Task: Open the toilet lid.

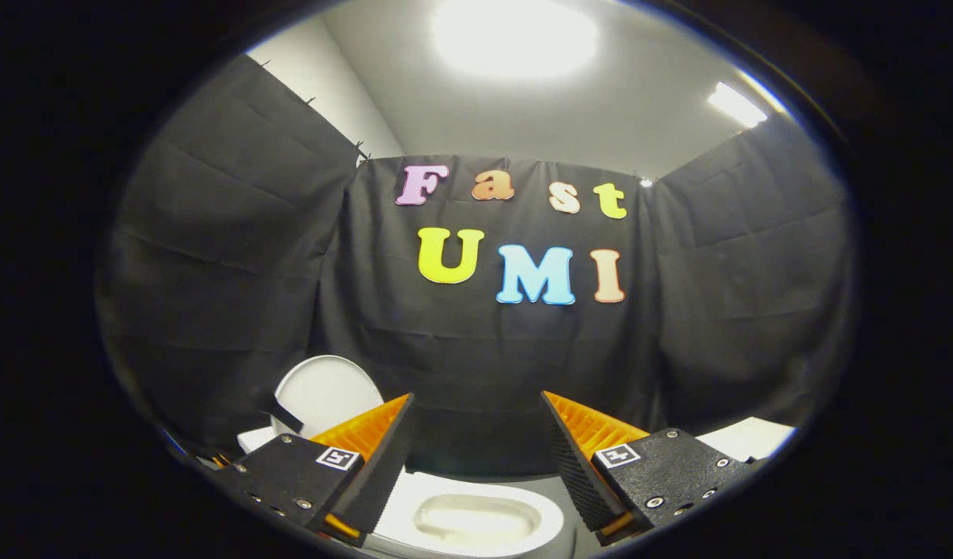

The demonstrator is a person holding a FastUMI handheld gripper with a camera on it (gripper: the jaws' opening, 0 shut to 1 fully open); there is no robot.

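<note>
From my remote seat, the relation that matters is this: the smooth white oval toilet lid [321,392] stands upright, beyond and a little to the left of my left finger, its long axis running up and down against the booth wall. It looks raised already, tilted back and leaning near the black cloth — I judge the opening done or very nearly so.

Moving right, the gripper [476,435] is spread wide, its 2 fingers well apart with nothing between them; no pad touches the lid or the bowl. The fingers [367,458] are wedge-shaped, with ribbed, ridged faces on the inner sides and matte, grainy housings carrying small square markers.

Between and below the fingers sits the glossy white ceramic toilet bowl [476,520], its rim a rounded oval and its basin open to view. Its long axis seems to run away from me, toward the wall.

Further right, just past the right finger, a flat white block [744,439] shows a corner — I cannot tell what it is.
</note>
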